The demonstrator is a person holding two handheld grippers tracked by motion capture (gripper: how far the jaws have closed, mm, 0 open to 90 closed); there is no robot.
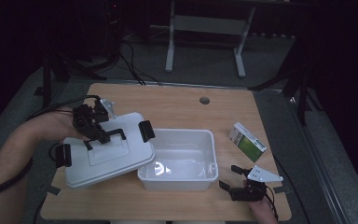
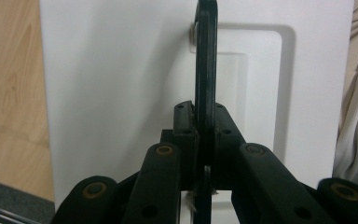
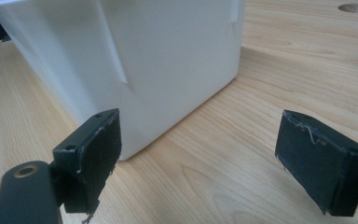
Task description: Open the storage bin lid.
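Note:
A white lid (image 1: pixel 107 156) with black side latches hangs tilted at the table's left, its right edge over the left rim of an open white bin (image 1: pixel 177 179). My left gripper (image 1: pixel 98 133) is shut on the lid's thin black handle (image 1: pixel 114 133). In the left gripper view the handle (image 2: pixel 206 70) runs up between the pads of the left gripper (image 2: pixel 205 116), with the lid (image 2: pixel 121 93) behind it. My right gripper (image 1: pixel 229 176) stands open on the table by the bin's front right corner. In the right gripper view the right gripper (image 3: pixel 200 144) holds nothing, and the bin (image 3: pixel 168 60) lies just ahead.
A green and white carton (image 1: pixel 247 141) lies on the wooden table (image 1: pixel 182 107) to the right of the bin. A round cable hole (image 1: pixel 204 100) sits near the far edge. Beyond the table stand the legs of a desk frame (image 1: pixel 169 51), with cables on the floor.

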